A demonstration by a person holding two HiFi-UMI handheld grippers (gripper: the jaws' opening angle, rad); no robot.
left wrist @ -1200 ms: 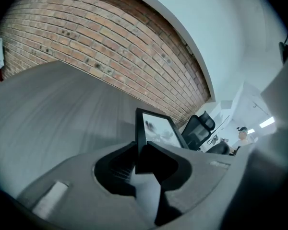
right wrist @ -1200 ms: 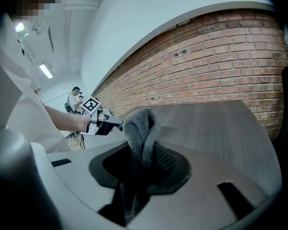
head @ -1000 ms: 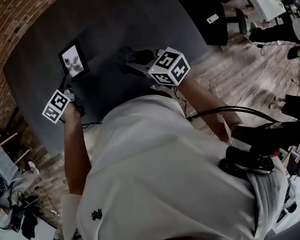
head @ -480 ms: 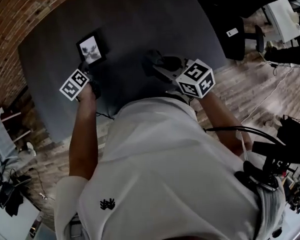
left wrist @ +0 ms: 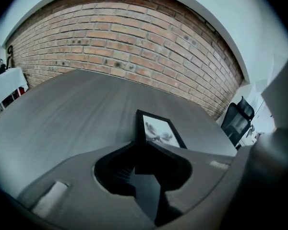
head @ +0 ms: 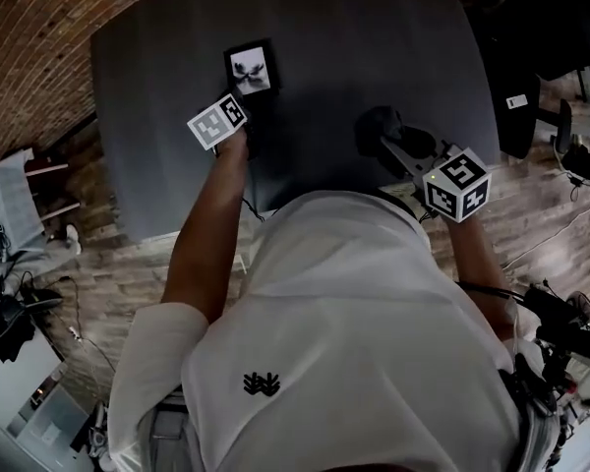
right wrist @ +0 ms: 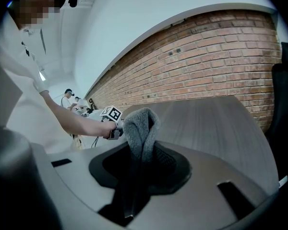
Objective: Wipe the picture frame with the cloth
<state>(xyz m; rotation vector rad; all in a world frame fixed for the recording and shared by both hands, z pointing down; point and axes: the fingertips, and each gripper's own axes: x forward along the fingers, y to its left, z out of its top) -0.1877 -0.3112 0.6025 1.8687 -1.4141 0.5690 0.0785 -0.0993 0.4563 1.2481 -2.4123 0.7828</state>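
The left gripper point(left wrist: 145, 163) pinches the near edge of the picture frame point(head: 250, 69) on the dark table point(head: 374, 37); the right gripper point(right wrist: 137, 174), well apart, clamps the grey cloth point(right wrist: 140, 127) above the table.

A large dark grey rectangular table point(head: 374, 57) with a matte, faintly wood-grained top stands on a brown wooden plank floor point(head: 128, 264), its far side close to a red brick wall point(head: 29, 57). A small black picture frame point(head: 250, 69) holding a pale grey print lies flat on the tabletop, towards that far side.
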